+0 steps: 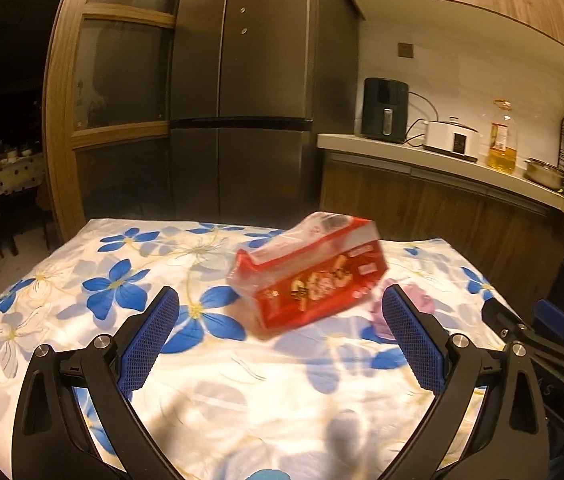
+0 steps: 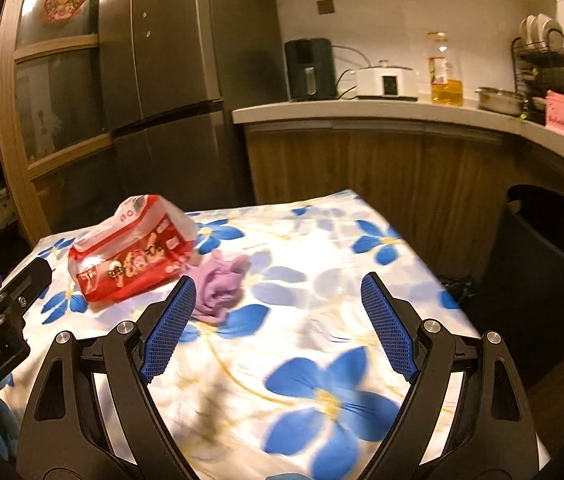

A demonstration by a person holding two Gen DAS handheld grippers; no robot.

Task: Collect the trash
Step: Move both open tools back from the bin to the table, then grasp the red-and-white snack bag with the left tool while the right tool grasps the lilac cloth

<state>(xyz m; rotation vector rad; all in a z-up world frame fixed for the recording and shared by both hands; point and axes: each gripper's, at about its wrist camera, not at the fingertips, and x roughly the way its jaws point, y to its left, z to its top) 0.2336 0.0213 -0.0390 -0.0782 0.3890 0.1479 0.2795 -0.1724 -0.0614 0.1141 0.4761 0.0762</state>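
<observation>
**Both tools spread wide over the flowered surface, the trash untouched**

My left tool (image 1: 280,306) hangs over the surface (image 1: 62,280), its blue-padded fingers (image 1: 150,336) far apart and gripping nothing. The red packet (image 1: 309,272) lies just ahead of it, a little right of the midline and beyond the fingertips, tilted and partly wrapped in clear plastic. Gold characters run across its red face, but blur keeps me from reading them.

My right tool (image 2: 278,294) is likewise released, with only the blue-flowered cloth between its fingers. From here the red packet (image 2: 134,248) sits ahead and to the left, outside the left finger. A crumpled purple scrap (image 2: 220,286) lies touching the packet's right end, just beside my left fingertip.

At the left edge of the right wrist view, the body of my other tool carries white lettering that looks like "GenRobot.AI". A dark bin (image 2: 553,248) stands off the surface's right side.
</observation>
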